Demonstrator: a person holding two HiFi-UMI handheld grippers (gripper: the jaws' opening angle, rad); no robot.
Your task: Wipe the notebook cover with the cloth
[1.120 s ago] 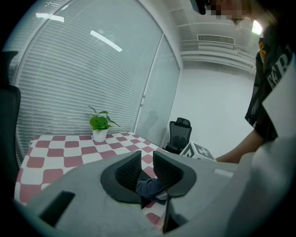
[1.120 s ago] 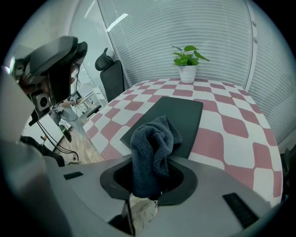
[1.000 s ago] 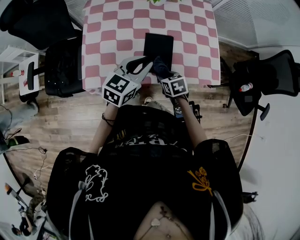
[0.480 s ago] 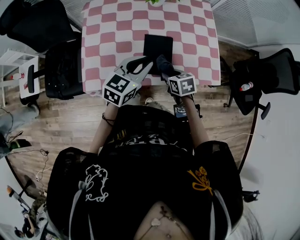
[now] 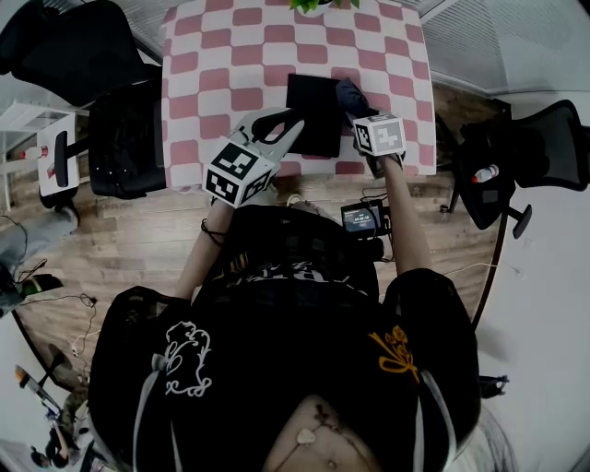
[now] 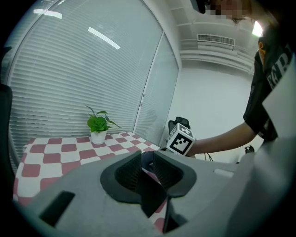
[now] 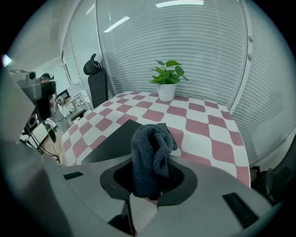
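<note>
Right gripper (image 5: 358, 109), jaws clamped on cloth (image 5: 349, 92), has swept from notebook (image 5: 312, 115) near edge to far-right corner — one pass done; left gripper (image 5: 293, 123) jaws narrow, at notebook's left edge.

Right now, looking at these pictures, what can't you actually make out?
- Whether the cloth touches the notebook: head view, the cloth itself covers the contact.
- Notebook's near end: right gripper view, hidden behind the right gripper and cloth.
- Plant: head view, cut off by the top edge.
- Marks on the cover: head view, too small and dark.
</note>
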